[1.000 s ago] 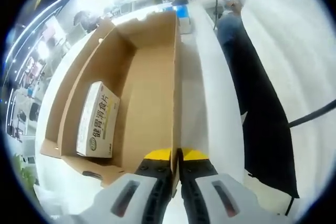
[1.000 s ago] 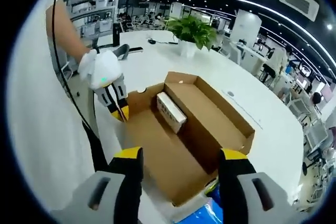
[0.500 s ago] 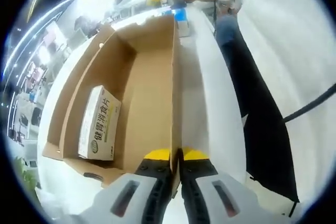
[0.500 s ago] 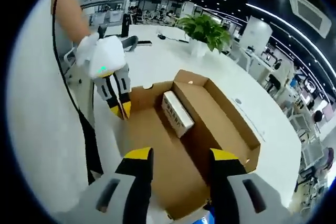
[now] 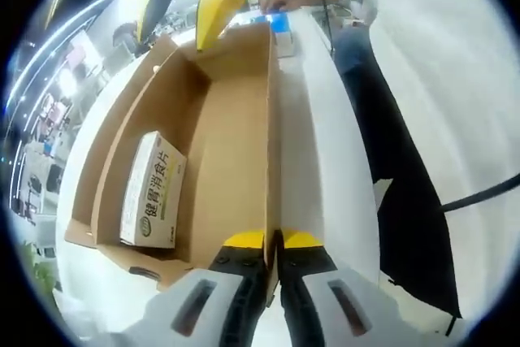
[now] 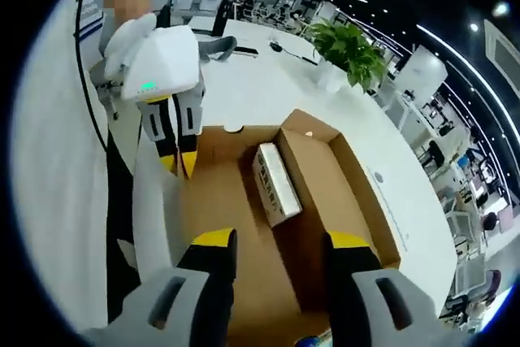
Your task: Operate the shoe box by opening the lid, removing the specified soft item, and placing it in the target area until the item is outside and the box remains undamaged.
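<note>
Left gripper point(image 5: 272, 240): yellow-tipped jaws pressed together on the thin edge of the brown cardboard shoe box lid point(image 5: 244, 160), which is folded open and standing roughly upright beside the box body. Same pinch seen from the right gripper view: left gripper point(image 6: 177, 164) comes down from the upper left, tips clamped on the lid edge point(image 6: 213, 201) at the box's near-left side.

Right gripper point(image 6: 272, 241): jaws spread, nothing between them, hovering above the open lid panel and the box interior. In the left gripper view its yellow tips point(image 5: 213, 10) show at the far end of the box, top of frame.

Brown cardboard shoe box point(image 5: 114, 144) is open, sitting on a white tabletop point(image 5: 325, 168). Box point(image 6: 357, 193) looks intact in both views.

Inside the box: small white rectangular carton with green and black printed characters point(image 5: 153, 191), lying against one long wall near a corner. In the right gripper view the same carton point(image 6: 275, 183) rests along the wall between box body and lid hinge. Not touched by either gripper.

Green potted plant point(image 6: 349, 50) on the table beyond the box, well apart. Dark fabric point(image 5: 406, 176) hangs beside the table edge.
</note>
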